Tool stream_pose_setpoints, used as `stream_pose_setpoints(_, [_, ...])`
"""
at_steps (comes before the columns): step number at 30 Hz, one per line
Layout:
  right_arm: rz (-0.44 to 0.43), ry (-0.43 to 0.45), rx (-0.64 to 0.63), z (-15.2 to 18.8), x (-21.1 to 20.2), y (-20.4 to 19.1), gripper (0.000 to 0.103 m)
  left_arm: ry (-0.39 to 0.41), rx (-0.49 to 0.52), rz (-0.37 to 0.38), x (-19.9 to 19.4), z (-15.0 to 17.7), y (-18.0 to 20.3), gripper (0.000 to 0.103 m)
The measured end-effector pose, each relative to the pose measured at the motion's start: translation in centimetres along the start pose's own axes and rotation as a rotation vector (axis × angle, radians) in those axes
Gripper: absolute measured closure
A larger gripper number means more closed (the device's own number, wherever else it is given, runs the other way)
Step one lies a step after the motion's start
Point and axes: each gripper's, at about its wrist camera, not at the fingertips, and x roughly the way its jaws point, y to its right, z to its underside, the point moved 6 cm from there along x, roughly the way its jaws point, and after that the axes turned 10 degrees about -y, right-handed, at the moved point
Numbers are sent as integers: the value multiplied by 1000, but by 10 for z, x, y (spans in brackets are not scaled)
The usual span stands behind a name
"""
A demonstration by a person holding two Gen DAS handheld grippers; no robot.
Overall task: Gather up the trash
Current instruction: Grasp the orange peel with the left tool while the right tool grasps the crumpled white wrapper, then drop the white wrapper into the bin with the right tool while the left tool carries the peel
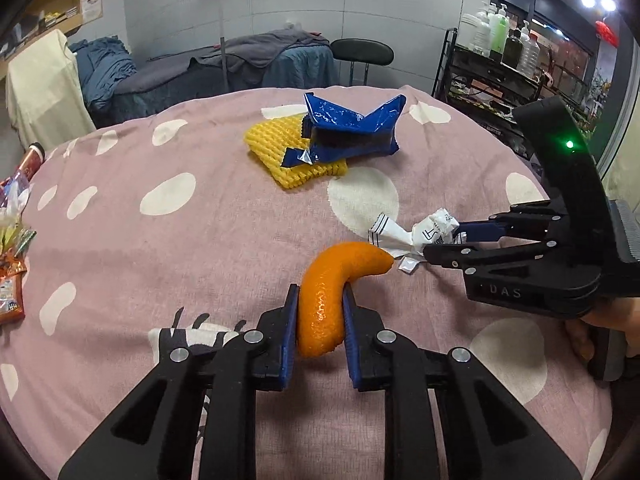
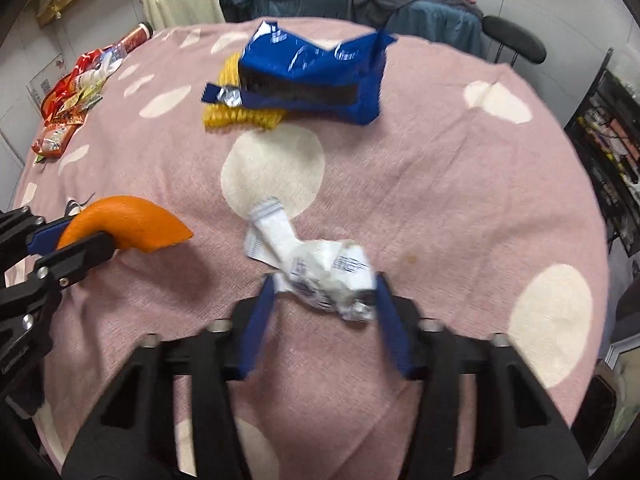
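My left gripper is shut on a curved orange peel, held just above the pink spotted tablecloth; the peel also shows in the right wrist view. My right gripper has its blue pads around a crumpled white wrapper, which it grips at both sides; the wrapper shows in the left wrist view. A torn blue snack bag lies on a yellow foam fruit net at the table's far side.
Red and orange snack packets and a can lie at the table's left edge. A rack with bottles stands to the right. A black stool and cloth-covered furniture stand behind the table.
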Motion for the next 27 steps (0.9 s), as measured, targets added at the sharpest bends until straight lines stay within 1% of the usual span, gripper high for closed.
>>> stream_pose_setpoints(1, [-1,21,-3,1,-3,-1,72,-1,-3,0,0,-1,1,82])
stream_pose_setpoints(3, [9,72,-8,3,-12,-1,74,-1,-10,-5,0,0,0,82])
stream_pose_setpoints(5, [36,144,-7,5,-25,-1,75,5,-23,0,-2,1,0,83])
stream_pose_setpoints(8, [65,255,16,9,-48,1,75,34,-37,5,-11,-1,1,82])
stream_pose_setpoints(13, [74,383,90,23,-86,16,75,94,-42,1,-30,-3,7,82])
stream_pose_setpoints(17, [60,442,159,43,-112,34,75,129,-31,18,-41,-3,18,83])
stream_pose_setpoints(20, [60,479,211,64,-130,48,75,145,-9,44,-47,-3,35,82])
stream_pose_setpoints(27, [70,517,309,114,-157,77,75,158,65,119,-53,-2,80,82])
